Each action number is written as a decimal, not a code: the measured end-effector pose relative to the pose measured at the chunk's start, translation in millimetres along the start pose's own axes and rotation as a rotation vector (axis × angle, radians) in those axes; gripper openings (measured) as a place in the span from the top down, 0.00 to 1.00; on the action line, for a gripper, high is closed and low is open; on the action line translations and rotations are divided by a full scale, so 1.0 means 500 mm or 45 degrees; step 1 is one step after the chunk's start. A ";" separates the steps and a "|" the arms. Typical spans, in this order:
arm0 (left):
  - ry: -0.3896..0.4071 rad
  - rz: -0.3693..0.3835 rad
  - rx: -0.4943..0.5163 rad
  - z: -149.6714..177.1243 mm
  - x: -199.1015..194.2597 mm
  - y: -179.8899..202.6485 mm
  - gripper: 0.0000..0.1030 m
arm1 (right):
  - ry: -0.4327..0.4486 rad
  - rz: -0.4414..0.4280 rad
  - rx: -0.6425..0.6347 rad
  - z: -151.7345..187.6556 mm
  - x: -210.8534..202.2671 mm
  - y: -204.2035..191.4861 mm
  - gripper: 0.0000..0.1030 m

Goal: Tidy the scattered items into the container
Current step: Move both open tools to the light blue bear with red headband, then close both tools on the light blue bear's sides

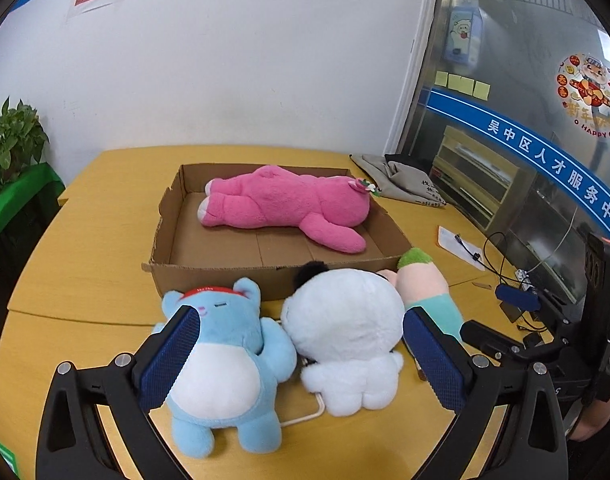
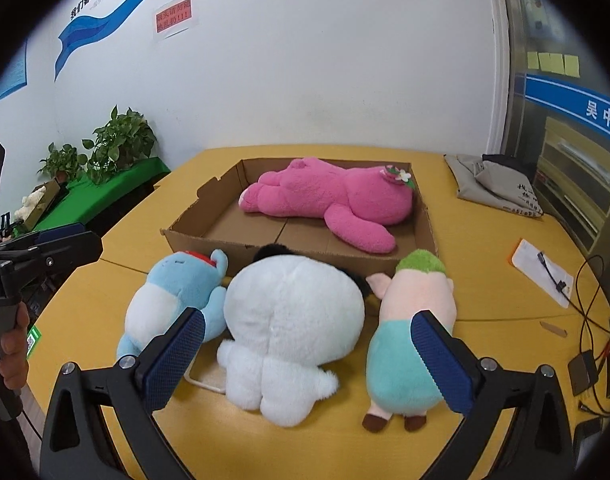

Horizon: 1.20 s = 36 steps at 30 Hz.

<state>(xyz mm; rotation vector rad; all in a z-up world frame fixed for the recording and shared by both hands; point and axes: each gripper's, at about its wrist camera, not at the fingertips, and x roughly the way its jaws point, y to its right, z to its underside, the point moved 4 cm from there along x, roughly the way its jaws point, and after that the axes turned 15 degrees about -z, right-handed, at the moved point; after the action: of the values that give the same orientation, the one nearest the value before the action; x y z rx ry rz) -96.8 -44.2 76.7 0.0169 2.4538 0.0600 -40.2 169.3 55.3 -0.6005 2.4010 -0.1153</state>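
In the left wrist view, the pink plush bear [image 1: 289, 204] already lies inside the cardboard tray [image 1: 169, 256] at the centre of the frame, so one item looks tidied. Three remain on the yellow table [image 1: 85, 240] just below the tray's near wall: the blue plush [image 1: 225, 360], the white plush [image 1: 345, 332] touching it, and the pig plush [image 1: 429, 288] partly hidden behind the white one. The left tongs [image 1: 301, 360] stand wide and hold nothing, spanning the blue and white toys. In the right wrist view, the right tongs [image 2: 309, 354] also gape wide and empty, framing the white plush and the pig plush (its brown feet point toward the camera). Off to the right of this frame sit a grey cloth bag [image 2: 493, 184], a paper slip [image 2: 545, 276] and loose cables [image 2: 589, 312], none blocking the way; the tray's near wall is the only thing to clear, I judge.
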 end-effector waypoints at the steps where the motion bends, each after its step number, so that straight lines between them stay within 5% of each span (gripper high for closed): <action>1: -0.012 0.006 -0.007 0.006 0.003 0.002 0.00 | -0.004 -0.001 0.007 0.006 -0.001 0.001 0.00; 18: -0.139 0.040 -0.031 0.049 0.083 -0.020 0.00 | -0.120 -0.063 0.038 0.048 0.084 0.003 0.00; 24: -0.185 0.084 -0.043 0.052 0.121 -0.072 0.00 | -0.162 -0.163 0.093 0.067 0.128 -0.021 0.00; 36: -0.347 0.161 -0.035 0.101 0.243 -0.204 0.00 | -0.295 -0.468 0.171 0.129 0.301 -0.190 0.00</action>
<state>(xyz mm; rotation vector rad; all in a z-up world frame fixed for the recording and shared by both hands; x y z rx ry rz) -158.4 -140.5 -44.2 0.1578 2.1766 0.1376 -66.0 21.8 -60.6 -0.9316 2.0222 -0.3415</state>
